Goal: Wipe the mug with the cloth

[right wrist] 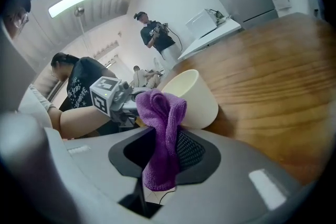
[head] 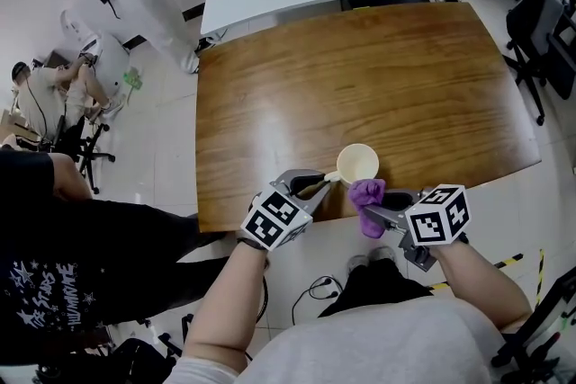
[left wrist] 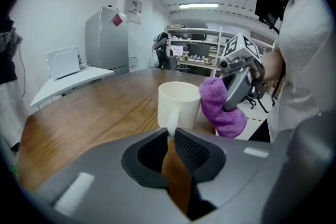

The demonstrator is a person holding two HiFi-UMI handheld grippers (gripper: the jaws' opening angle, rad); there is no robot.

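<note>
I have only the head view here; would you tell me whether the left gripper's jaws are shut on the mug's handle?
Observer: Yes. In the left gripper view, the left gripper has its jaws shut on the handle of the mug.
Operator: Thank you. Is the cloth properly clamped on the other side?
Observer: The right gripper view shows the right gripper shut on the cloth, which runs between the jaws and hangs out below them.
Operator: And is the cloth on the mug?
Observer: In the left gripper view, its bunched end appears to press against the mug's outer wall, not inside it.
</note>
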